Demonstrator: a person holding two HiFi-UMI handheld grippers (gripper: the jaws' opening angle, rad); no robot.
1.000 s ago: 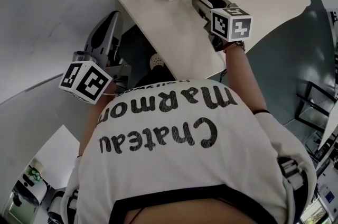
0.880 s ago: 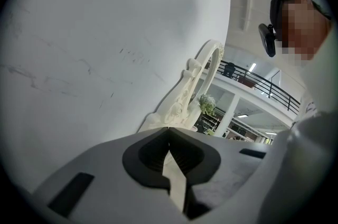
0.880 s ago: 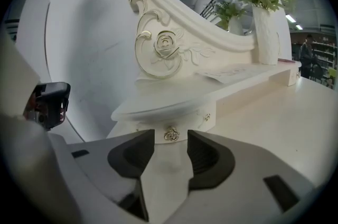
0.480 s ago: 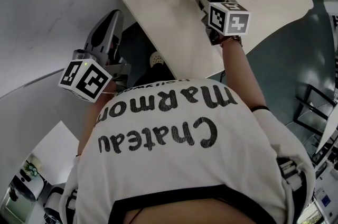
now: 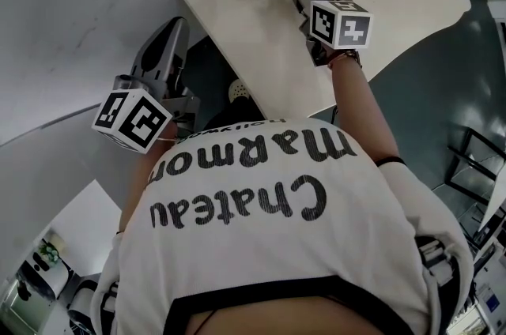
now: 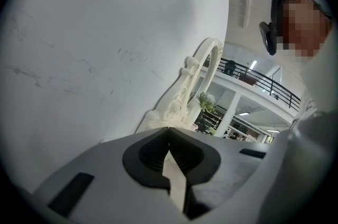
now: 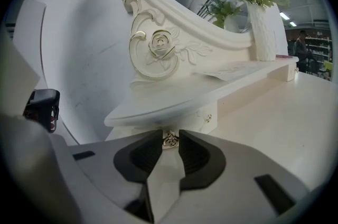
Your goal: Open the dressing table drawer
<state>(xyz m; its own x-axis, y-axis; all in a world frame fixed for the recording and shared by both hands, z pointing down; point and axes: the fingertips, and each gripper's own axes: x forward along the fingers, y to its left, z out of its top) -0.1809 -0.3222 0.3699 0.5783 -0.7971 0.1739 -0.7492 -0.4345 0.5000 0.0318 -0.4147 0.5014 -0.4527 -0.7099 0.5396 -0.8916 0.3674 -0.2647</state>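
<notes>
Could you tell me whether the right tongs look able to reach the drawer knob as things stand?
Likely yes: the drawer knob sits between the right tongs, which have just been closing and seem to pinch it; nothing blocks the way.

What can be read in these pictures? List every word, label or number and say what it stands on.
"Chateau Marmon": large black letters on the person's white shirt, upside down in the head view; the word's end is lost at a fold.
Small line of print next to it on the shirt: too small to read.
</notes>
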